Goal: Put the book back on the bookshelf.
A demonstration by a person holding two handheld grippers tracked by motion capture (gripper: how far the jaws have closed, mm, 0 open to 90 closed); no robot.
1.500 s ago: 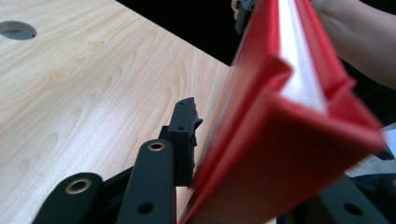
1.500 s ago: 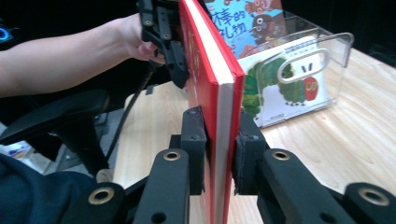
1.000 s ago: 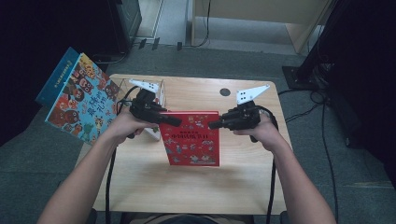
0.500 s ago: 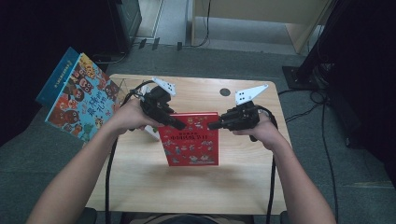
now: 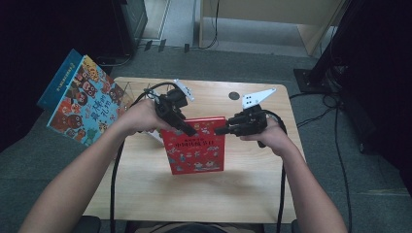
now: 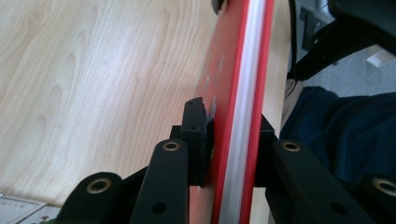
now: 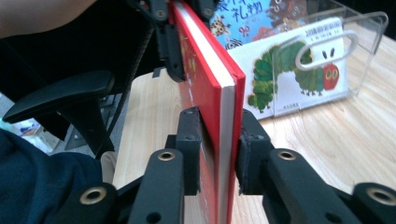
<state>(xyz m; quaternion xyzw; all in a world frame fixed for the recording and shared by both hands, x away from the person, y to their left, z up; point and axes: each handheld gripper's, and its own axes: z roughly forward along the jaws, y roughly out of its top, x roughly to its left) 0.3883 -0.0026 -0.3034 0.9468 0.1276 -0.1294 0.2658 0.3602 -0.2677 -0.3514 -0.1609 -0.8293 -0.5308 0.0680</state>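
Red book [image 5: 197,145] clamped by both grippers — left [image 5: 190,130], right [image 5: 219,129] — lower edge cropped.

Both forearms reaching forward, left gripper [image 5: 190,130] and right gripper [image 5: 221,130] clamped shut, tips facing inward

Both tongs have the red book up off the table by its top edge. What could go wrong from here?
1. Both the left tongs and right tongs pinch the red book only near its top corners; it may slip or swing.
2. The clear stand with the caterpillar book is close behind and might get knocked.
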